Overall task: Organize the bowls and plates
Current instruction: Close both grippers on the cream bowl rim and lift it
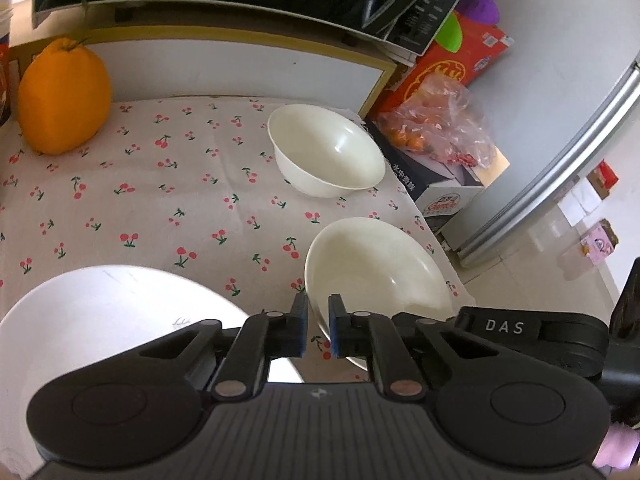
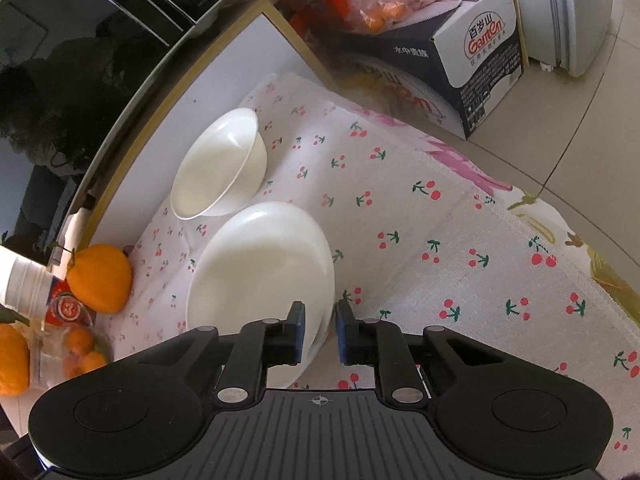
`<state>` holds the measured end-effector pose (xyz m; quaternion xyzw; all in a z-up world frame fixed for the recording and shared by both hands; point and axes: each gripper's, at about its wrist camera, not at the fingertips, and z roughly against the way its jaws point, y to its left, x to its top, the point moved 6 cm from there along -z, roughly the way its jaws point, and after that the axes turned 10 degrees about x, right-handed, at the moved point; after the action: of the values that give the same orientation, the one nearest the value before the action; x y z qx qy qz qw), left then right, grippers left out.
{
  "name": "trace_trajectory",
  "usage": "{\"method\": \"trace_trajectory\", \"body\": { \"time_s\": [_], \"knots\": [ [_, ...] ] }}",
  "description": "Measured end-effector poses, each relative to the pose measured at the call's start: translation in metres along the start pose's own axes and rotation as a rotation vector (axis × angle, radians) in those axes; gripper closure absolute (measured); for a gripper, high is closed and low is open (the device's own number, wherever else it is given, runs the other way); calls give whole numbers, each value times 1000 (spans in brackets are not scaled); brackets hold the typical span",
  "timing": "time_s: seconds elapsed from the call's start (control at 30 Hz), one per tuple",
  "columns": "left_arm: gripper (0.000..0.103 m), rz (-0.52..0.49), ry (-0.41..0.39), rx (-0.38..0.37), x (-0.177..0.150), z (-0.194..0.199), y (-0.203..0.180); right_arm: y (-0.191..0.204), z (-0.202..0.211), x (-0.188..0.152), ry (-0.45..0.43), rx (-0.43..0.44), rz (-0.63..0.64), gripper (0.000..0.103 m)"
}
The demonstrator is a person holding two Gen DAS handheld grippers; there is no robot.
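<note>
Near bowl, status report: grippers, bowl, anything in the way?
Left gripper and right gripper both shut on near bowl rim. Bowl on cherry cloth. Far bowl behind, plate alongside.

Two white bowls [image 1: 326, 150] [image 1: 376, 268], one white plate [image 1: 100, 320] and one large orange fruit [image 1: 64, 96] sit on the worktop [image 1: 168, 200].

A white tablecloth [image 1: 160, 200] printed with small red cherries on green stems carries two plain cream-white bowls [image 1: 326, 150] [image 1: 376, 266], a white plate [image 1: 100, 320] and a bright orange fruit [image 1: 64, 96], while the grippers [image 1: 318, 326] [image 2: 320, 330] are black with blue pads [image 1: 305, 332].
</note>
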<state>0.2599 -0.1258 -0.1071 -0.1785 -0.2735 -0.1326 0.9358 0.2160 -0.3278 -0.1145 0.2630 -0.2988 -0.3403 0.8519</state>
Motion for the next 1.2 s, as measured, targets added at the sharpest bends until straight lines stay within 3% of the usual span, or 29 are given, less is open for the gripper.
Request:
{"method": "trace_trajectory", "body": {
  "time_s": [0.77, 1.2],
  "knots": [
    [95, -44, -76, 14, 5, 29, -12, 13, 28, 6, -7, 50, -3, 88],
    [95, 21, -63, -5, -1, 51, -5, 29, 52, 2, 5, 106, 15, 86]
  ]
}}
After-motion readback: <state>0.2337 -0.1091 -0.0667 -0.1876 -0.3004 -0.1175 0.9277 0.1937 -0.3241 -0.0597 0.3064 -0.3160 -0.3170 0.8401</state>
